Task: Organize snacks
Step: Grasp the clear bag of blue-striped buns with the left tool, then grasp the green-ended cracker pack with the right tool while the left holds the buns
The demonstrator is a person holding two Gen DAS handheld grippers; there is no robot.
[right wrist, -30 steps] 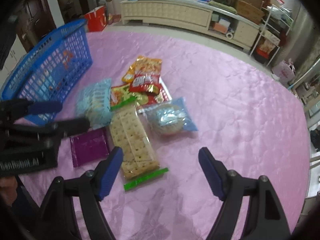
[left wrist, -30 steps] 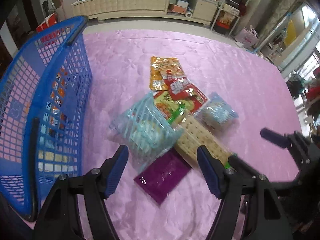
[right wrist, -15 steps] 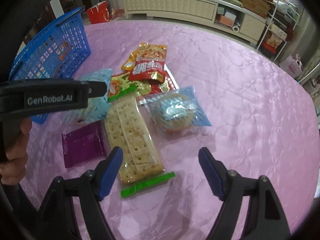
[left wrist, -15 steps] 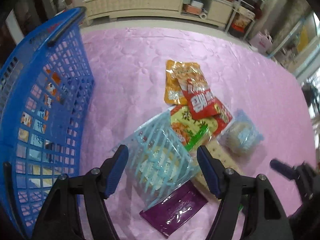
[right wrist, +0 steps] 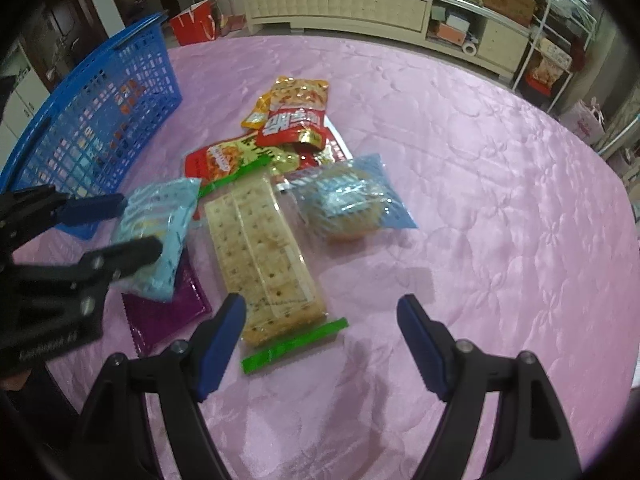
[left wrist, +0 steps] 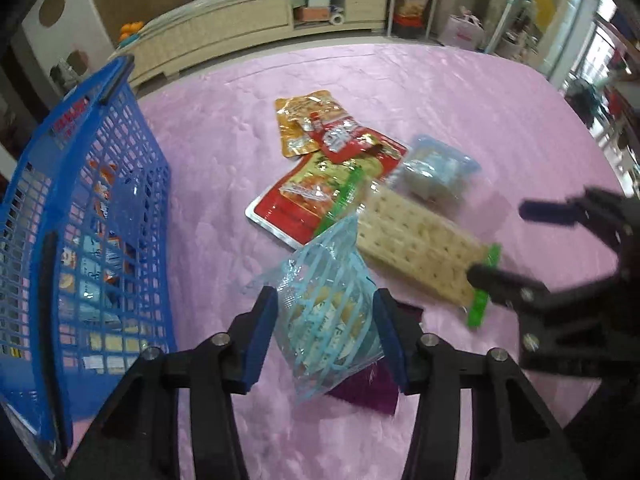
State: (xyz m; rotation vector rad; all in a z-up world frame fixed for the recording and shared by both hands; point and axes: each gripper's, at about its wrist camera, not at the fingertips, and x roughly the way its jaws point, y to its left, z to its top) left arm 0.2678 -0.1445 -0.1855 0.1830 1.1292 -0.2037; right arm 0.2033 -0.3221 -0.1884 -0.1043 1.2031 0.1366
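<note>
My left gripper [left wrist: 326, 320] is shut on a light-blue striped snack bag [left wrist: 328, 312], lifted off the pink tablecloth; it also shows in the right wrist view [right wrist: 158, 228]. A purple packet [right wrist: 164, 312] lies beneath it. A long cracker pack [right wrist: 262, 256] with green ends, a blue-wrapped cake [right wrist: 348, 200], a red-and-green pouch [left wrist: 316, 196], a small red pouch [right wrist: 292, 124] and an orange pouch [left wrist: 304, 114] lie in a pile. The blue basket [left wrist: 64, 216] stands at the left with snacks inside. My right gripper [right wrist: 320, 344] is open and empty, near the cracker pack's end.
The pink tablecloth [right wrist: 500, 200] covers a round table with bare cloth to the right. A long cream cabinet [right wrist: 340, 4] and shelving stand beyond the far edge. A red bag [right wrist: 196, 26] sits on the floor behind the basket.
My left gripper has closed on the light-blue striped bag and lifted it off the pile, uncovering the red-and-green pouch. My right gripper stays open and has barely moved.
</note>
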